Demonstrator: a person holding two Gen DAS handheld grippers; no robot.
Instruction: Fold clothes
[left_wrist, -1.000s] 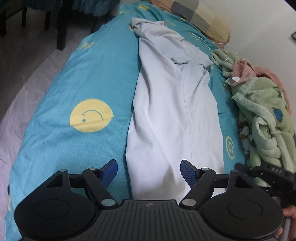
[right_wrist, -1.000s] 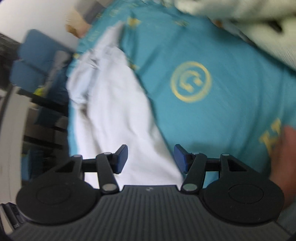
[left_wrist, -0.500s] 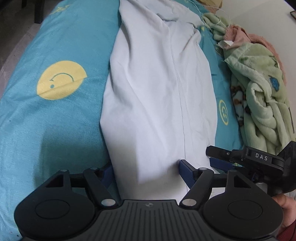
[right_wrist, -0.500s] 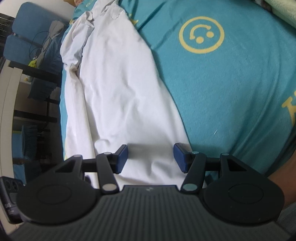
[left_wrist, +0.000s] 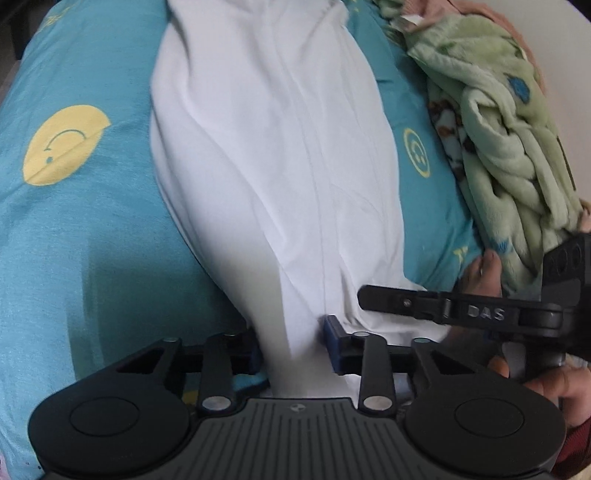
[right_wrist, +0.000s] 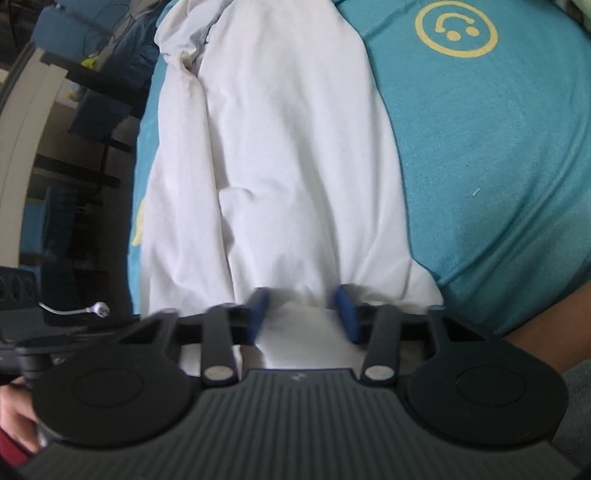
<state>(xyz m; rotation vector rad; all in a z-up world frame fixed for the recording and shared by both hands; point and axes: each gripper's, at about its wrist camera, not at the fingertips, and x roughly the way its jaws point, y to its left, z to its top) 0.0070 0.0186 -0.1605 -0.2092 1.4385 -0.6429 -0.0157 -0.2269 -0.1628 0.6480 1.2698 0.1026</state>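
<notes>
1. The left claw is closing its blue-padded jaws on the near hem of the long white cotton garment, gathering a ridge of cloth between them; the pads are pressing into the fabric at its left corner.
2. The garment is lying on the bed's teal bedspread printed with yellow smiley faces. Its long axis is running straight away from the claws, hem nearest and the crumpled collar-and-sleeve end farthest, seen bunched in the right wrist view.
3. The right claw is also closing, with the hem bulging up between its jaws a little to the right of the left claw's grip; in the left wrist view its black finger is lying across the hem's right corner.
4. To the right of the garment, a rumpled pale-green fleece blanket is heaped along the bed's edge, near but apart from the white cloth.
5. Doing this step well probably means pinching both layers of the hem fully before lifting, keeping the two grips level and apart so the edge stays taut.
6. The likely fold is then carrying the hem along the long axis toward the far end, keeping the side edges aligned and clear of the blanket.
</notes>
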